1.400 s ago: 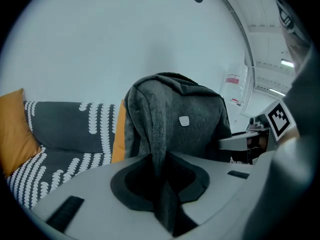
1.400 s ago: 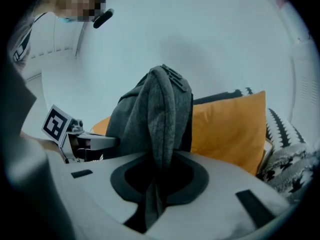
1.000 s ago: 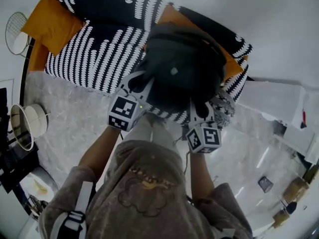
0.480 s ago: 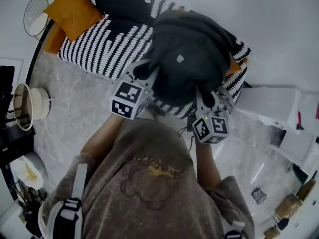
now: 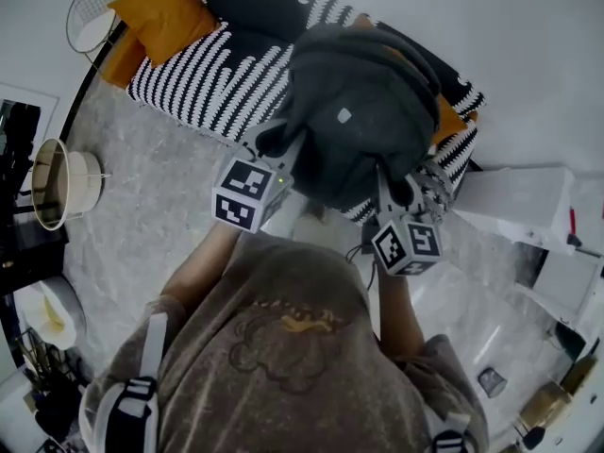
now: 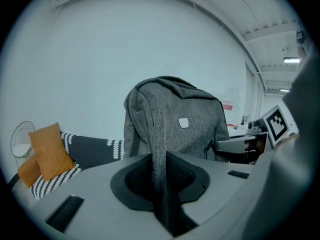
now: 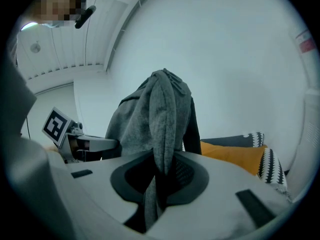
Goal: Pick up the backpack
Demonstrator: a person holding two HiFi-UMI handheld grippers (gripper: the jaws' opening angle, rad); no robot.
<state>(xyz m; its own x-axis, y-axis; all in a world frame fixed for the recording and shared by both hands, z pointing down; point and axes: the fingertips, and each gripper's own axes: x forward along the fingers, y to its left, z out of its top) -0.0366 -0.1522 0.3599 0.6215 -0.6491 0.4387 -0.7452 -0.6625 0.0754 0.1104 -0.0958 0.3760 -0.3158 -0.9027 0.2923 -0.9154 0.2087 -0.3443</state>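
A dark grey fabric backpack [image 5: 354,111] with a small pale badge hangs in the air above the sofa, held between both grippers. My left gripper [image 5: 283,154] is shut on a grey strap at the backpack's left side; in the left gripper view the backpack [image 6: 175,121] rises in front and the strap [image 6: 159,169] runs down between the jaws. My right gripper [image 5: 396,189] is shut on a fold of fabric at the lower right; in the right gripper view that grey strap [image 7: 162,134] of the backpack [image 7: 150,114] is pinched between the jaws.
A black sofa with white patterning [image 5: 217,74] lies beneath, with an orange cushion [image 5: 160,12] at its left end and another orange cushion [image 5: 451,121] behind the backpack. A round wire side table [image 5: 90,12], a pale bucket [image 5: 57,185] and a white table [image 5: 528,196] stand around.
Both grippers have risen with the backpack, lifting it off the sofa. The sofa and floor have slid left and down in the head view as the person straightened.
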